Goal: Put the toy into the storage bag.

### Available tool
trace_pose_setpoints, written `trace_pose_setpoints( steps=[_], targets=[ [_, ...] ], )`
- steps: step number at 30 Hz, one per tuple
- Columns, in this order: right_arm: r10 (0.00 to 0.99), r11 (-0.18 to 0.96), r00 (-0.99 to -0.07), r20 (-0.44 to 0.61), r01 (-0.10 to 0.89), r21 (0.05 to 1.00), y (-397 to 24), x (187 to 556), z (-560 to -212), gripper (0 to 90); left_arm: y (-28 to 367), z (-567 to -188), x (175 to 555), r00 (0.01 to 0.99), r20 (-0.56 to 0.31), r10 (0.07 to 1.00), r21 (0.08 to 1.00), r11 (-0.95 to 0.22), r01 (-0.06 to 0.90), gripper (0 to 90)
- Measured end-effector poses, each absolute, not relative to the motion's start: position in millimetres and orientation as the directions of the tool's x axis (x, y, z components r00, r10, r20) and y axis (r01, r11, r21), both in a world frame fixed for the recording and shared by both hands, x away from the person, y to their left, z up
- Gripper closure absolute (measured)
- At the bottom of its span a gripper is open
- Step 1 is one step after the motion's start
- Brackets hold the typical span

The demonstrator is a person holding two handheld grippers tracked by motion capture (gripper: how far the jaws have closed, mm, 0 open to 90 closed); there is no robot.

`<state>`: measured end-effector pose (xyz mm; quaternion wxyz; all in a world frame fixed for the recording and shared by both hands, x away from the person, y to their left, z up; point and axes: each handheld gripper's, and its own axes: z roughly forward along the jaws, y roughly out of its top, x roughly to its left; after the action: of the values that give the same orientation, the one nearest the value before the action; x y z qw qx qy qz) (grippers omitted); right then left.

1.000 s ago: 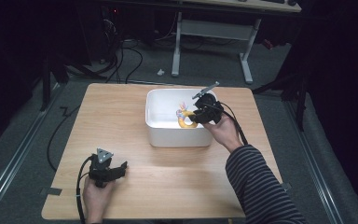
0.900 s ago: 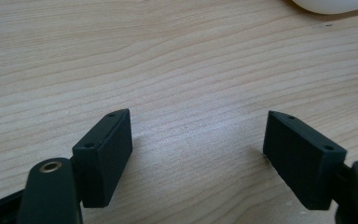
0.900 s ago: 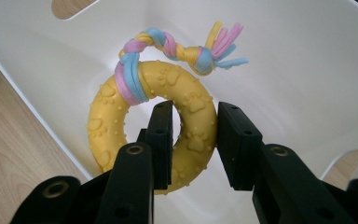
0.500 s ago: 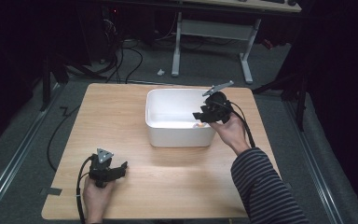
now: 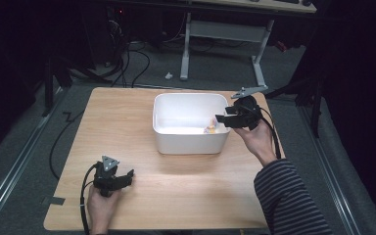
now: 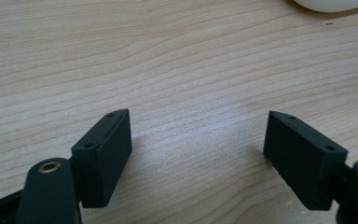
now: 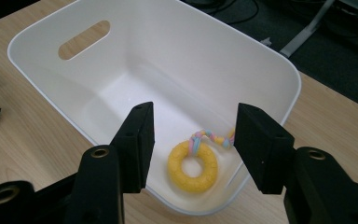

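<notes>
Surface: my wooden table | On it: white tub, far centre | My left gripper rests near edge

Wooden bench with a white plastic tub at its centre-rear. A small yellow toy lies inside the tub against its right wall. Right tool held at the tub's right rim, jaws just opened, nothing between them. Left tool rests on the bench near the front-left, well apart from the tub, jaws apart.
</notes>
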<state>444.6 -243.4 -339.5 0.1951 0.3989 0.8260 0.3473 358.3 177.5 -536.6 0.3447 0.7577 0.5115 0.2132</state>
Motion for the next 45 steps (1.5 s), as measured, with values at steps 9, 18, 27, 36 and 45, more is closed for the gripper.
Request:
trace_pose_setpoints(
  steps=[9, 18, 27, 36, 45],
  targets=[
    [0.81, 0.405, -0.585, -0.033, 0.518, 0.753, -262, 433, -331, 48.1, 177, -537, 358, 0.386, -0.026, 0.922, 0.74, -0.242, 0.628, 23.7],
    [0.817, 0.386, -0.575, -0.028, 0.511, 0.768, -280, 421, -329, 48.1, 177, -537, 358, 0.386, -0.021, 0.922, 0.738, -0.246, 0.628, 23.7],
    [0.834, 0.369, -0.552, -0.022, 0.527, 0.766, -297, 408, -331, 48.1, 177, -537, 359, 0.386, -0.026, 0.922, 0.74, -0.242, 0.628, 23.7],
    [0.85, 0.334, -0.526, -0.011, 0.523, 0.784, -319, 390, -330, 48.1, 177, -537, 359, 0.385, -0.025, 0.922, 0.74, -0.242, 0.628, 23.7],
    [0.865, 0.304, -0.502, 0.008, 0.537, 0.787, -332, 382, -338, 48.1, 176, -537, 359, 0.385, -0.019, 0.923, 0.739, -0.246, 0.627, 23.7]
  ],
)
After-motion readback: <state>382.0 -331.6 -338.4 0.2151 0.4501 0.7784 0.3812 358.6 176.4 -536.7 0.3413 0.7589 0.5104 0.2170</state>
